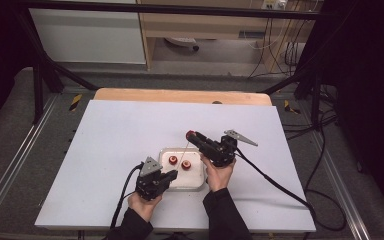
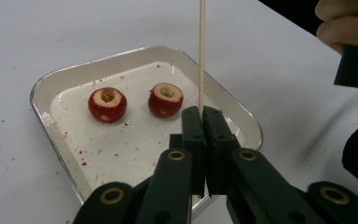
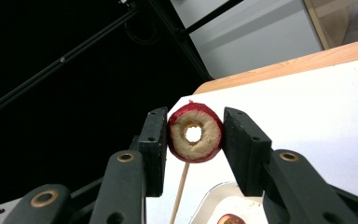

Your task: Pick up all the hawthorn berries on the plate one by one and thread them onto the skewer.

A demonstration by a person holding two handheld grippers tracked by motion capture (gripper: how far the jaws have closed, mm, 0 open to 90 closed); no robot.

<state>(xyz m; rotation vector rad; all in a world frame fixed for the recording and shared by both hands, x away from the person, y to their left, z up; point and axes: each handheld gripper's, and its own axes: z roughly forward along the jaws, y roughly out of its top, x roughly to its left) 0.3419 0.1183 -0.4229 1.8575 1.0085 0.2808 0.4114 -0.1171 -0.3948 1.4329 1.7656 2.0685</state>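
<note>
My left gripper (image 1: pixel 172 175) (image 2: pixel 203 116) sits at the near edge of the white tray (image 1: pixel 196 184) (image 2: pixel 46 84), shut on a thin wooden skewer (image 1: pixel 184 155) (image 2: pixel 201 56) that stands nearly upright. Two cored red fruits (image 2: pixel 107 104) (image 2: pixel 165 99) lie in the tray. My right gripper (image 1: pixel 192 136) (image 3: pixel 195 135) hovers above the tray's far side, shut on a third cored red fruit (image 1: pixel 190 134) (image 3: pixel 195 133). Its centre hole faces the camera and is empty. In the right gripper view the skewer (image 3: pixel 181 191) rises to the fruit's lower edge.
Red crumbs are scattered in the tray and on the white table (image 1: pixel 115 130) around it. A wooden edge (image 1: pixel 180 95) runs along the table's far side. Black frame bars and cables stand beyond it. The right hand (image 2: pixel 349 23) is seen in the left gripper view.
</note>
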